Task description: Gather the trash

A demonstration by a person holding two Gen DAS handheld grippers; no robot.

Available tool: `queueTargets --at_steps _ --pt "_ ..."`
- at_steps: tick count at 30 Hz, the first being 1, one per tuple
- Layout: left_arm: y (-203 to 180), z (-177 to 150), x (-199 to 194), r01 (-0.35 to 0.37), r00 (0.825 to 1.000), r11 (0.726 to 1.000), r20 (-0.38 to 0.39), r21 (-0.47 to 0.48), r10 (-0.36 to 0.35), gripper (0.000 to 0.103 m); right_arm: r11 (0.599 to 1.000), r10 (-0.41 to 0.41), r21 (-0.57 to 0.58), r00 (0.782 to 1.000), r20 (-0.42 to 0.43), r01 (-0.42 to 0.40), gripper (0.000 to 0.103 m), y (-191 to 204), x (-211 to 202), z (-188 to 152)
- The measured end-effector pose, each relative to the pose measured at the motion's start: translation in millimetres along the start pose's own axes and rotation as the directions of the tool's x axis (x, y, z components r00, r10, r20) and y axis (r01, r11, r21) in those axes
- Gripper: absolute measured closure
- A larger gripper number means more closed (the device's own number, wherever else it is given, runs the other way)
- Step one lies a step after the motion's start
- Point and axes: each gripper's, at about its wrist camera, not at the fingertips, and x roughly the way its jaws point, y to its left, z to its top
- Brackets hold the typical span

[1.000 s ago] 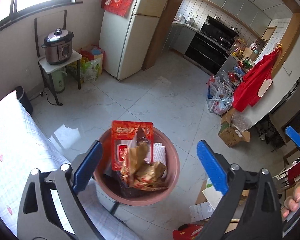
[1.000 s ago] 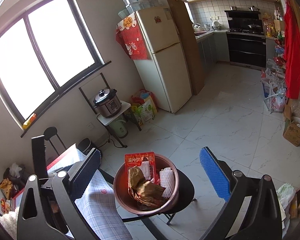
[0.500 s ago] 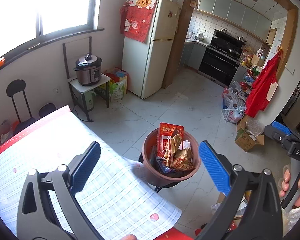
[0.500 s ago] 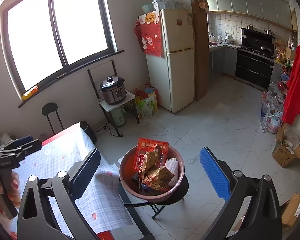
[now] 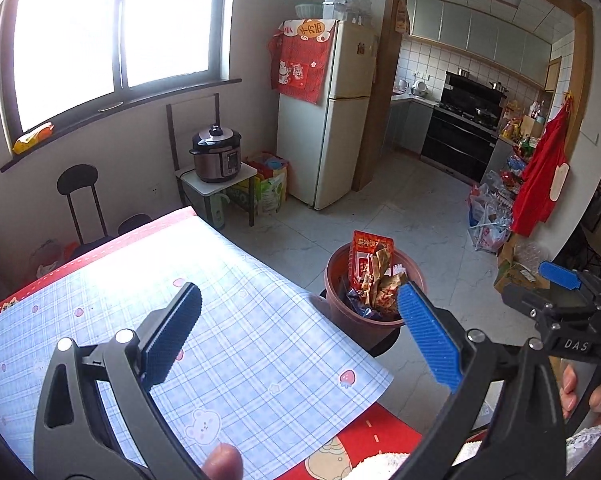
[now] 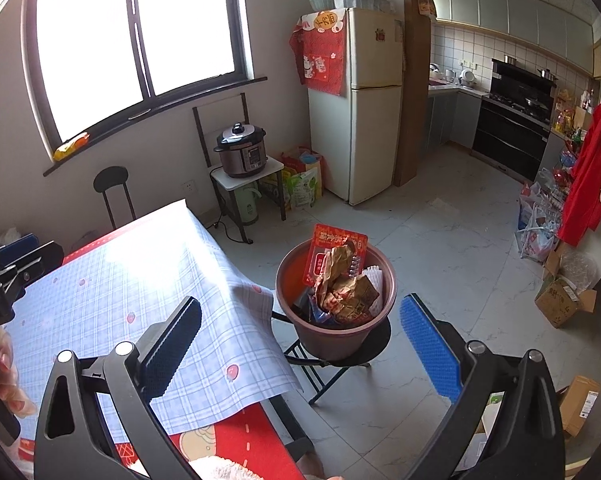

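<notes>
The left gripper (image 5: 298,330) and the right gripper (image 6: 300,334) are both held with fingers spread wide and nothing between them. The trash (image 6: 342,280) — a red snack packet, crumpled brown wrappers and a white foam sleeve — is seen piled in the brown bin (image 6: 336,334), which is set on a small black stool (image 6: 364,350) just off the table's far corner. The blue checked tablecloth (image 5: 236,332) is shown bare: no litter is visible on it in either view, and only its printed motifs can be made out. The collecting is therefore judged to be essentially done — what is left, if anything, cannot be told, since the near edge of the table is hidden behind the grippers.
</notes>
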Motion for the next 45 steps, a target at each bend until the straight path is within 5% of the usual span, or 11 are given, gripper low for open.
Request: queueTargets --at_steps 45 --pt "9.0 -21.7 -35.4 -0.033 0.999 0.998 0.042 -0.062 0.035 0.006 0.999 -0.002 -0.034 1.0 0.029 0.003 0.006 14.6 -19.3 -7.8"
